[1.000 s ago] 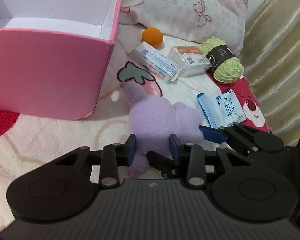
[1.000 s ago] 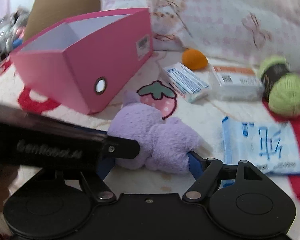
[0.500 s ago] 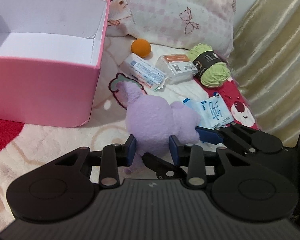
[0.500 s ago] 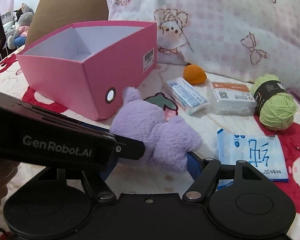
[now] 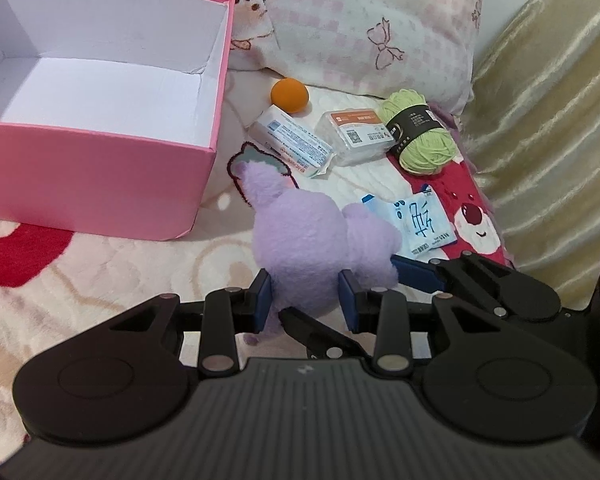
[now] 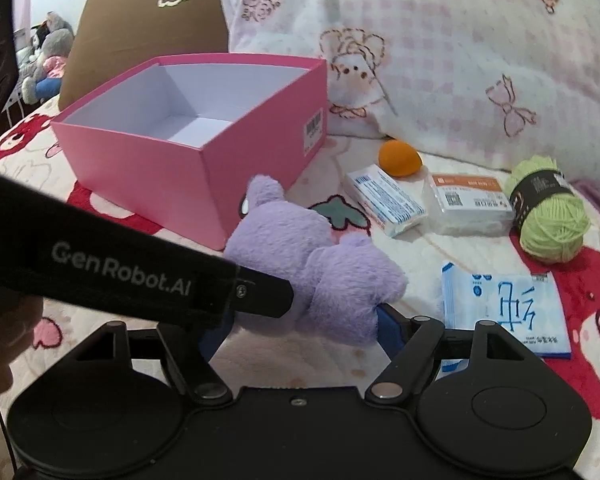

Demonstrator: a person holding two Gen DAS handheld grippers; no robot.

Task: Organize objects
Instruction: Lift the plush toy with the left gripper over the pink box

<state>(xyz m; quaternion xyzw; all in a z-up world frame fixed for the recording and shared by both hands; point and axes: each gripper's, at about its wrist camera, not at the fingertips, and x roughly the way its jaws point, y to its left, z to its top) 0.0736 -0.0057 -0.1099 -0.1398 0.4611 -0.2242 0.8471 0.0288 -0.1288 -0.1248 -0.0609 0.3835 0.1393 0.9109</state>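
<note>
Slippage threatens: left gripper (image 5: 306, 296) and right gripper (image 6: 300, 320) both pinch the fluffy purple plush toy (image 5: 316, 248); soft fur may slide before the empty pink cardboard box (image 5: 100, 80).

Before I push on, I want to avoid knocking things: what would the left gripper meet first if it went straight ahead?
The purple plush toy already between the left gripper; beyond it probably the white packet by the orange ball, though depth is unclear.
</note>
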